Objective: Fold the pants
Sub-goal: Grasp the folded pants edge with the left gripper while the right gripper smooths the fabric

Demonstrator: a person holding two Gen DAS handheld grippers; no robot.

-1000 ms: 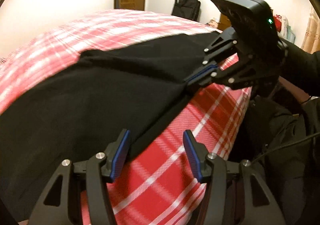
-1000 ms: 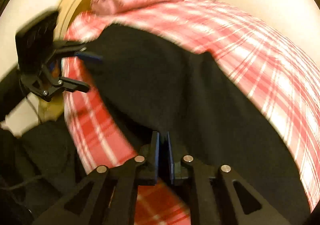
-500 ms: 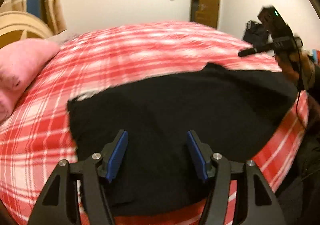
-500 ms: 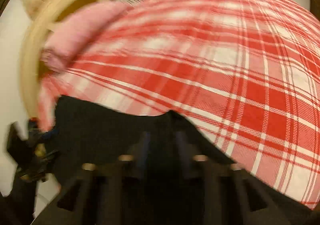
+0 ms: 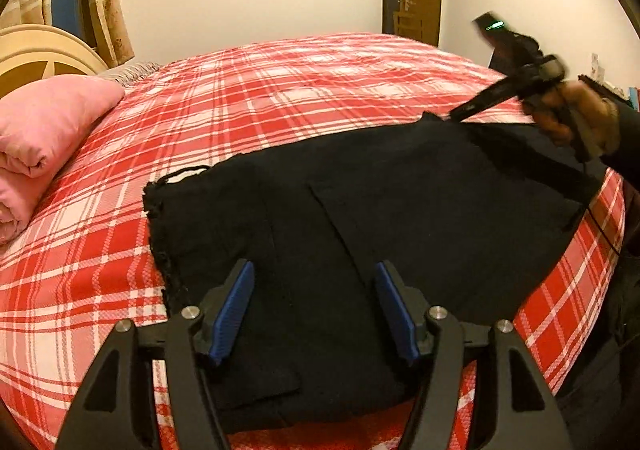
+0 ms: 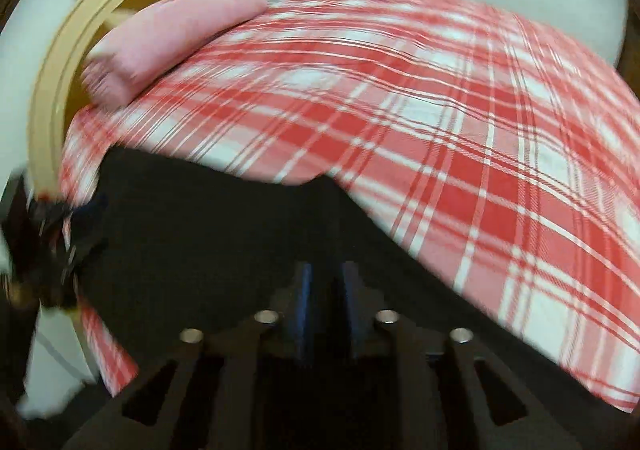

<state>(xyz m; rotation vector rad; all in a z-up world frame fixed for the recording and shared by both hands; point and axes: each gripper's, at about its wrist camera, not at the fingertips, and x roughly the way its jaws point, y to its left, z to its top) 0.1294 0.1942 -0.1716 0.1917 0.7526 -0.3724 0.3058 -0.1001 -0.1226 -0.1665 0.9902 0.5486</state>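
Right tool just parting over black pants; left tool apart, empty. Risk: released fold at two o'clock slumping open on bed.

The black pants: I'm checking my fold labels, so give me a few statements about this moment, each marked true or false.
1. The black pants lie on a red plaid bedspread. True.
2. The left gripper is clamped shut on the fabric. False: its blue pads stand wide apart above the cloth.
3. A pink pillow lies near the headboard. True.
4. The pants hang over a chair. False: they lie spread on the bed.
5. The right gripper is at the far corner of the pants. True.
6. The right gripper's jaws are pressed together. False: a narrow gap shows between them, and they have just been opening.
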